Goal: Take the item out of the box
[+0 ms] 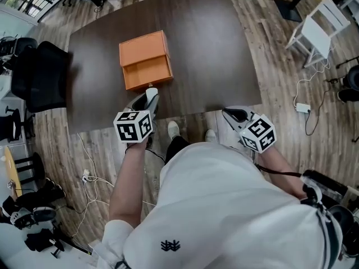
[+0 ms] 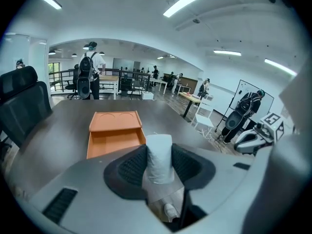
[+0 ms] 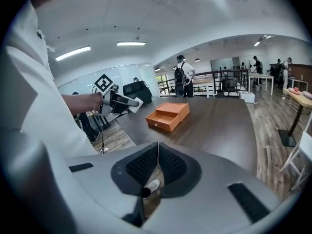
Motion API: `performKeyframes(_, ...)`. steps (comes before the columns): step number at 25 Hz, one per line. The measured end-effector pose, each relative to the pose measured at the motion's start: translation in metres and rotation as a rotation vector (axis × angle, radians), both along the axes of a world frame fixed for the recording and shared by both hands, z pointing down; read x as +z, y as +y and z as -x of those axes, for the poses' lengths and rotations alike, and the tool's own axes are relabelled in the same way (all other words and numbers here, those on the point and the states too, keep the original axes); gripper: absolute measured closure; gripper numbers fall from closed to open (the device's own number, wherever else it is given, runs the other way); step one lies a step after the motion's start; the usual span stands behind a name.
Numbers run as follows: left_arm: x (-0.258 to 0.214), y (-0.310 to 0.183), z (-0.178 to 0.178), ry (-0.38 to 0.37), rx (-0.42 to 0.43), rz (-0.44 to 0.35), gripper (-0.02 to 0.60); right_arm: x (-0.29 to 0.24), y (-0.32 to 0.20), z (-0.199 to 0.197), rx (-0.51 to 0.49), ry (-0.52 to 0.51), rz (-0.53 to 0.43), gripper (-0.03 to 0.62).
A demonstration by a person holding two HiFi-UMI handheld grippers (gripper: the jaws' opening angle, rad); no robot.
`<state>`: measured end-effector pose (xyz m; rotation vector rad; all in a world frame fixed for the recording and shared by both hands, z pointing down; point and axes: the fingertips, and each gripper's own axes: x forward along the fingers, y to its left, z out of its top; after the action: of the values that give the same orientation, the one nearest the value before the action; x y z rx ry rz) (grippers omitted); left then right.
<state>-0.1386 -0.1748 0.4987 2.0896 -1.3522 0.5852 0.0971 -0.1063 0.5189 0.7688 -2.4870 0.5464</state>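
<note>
**Spotter:** Start with what's closest to you. Where does the job stand?

**Me:** Nearest my body is my right gripper. It hangs at the near edge of the dark brown wooden worktop, with its fingers closed together on nothing. My left gripper reaches a little further out. Its fingers are clamped on the small white soft-looking roll, which stands upright between them, raised above the worktop.

**Spotter:** So the item is out?

**Me:** I judge so. Just beyond the roll sits the orange cardboard box with its drawer pulled toward me. What I can see of the drawer's inside is bare.

**Spotter:** Next move?

**Me:** Probably setting the roll down on open worktop beside the box. I'd lower it gently and part the left fingers only once it rests, since it looks light and could tip. The right gripper has no part in that, unless I shut the drawer afterwards.
</note>
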Motion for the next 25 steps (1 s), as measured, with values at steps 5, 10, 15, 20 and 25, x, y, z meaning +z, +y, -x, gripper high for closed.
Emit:
performKeyframes(5, -0.021, 0.028, -0.020, 0.033, 0.005, -0.035, 0.416, -0.005, 0.007, -0.001, -0.025, 0.000, -0.009, 0.589)
performKeyframes(10, -0.031, 0.045, -0.037, 0.047, 0.015, -0.056, 0.416, -0.003, 0.013, -0.001, -0.048, -0.003, -0.013, 0.591)
performKeyframes(15, -0.037, 0.060, -0.043, 0.056, 0.023, -0.067, 0.416, -0.004, 0.021, 0.001, -0.058, -0.003, -0.022, 0.591)
performKeyframes(20, -0.040, 0.064, -0.052, 0.058, 0.029, -0.070, 0.416, -0.006, 0.024, -0.008, -0.047, -0.004, -0.027, 0.591)
performKeyframes(25, -0.042, 0.068, -0.056, 0.055, 0.035, -0.075, 0.416, -0.006, 0.029, -0.010, -0.044, -0.005, -0.030, 0.592)
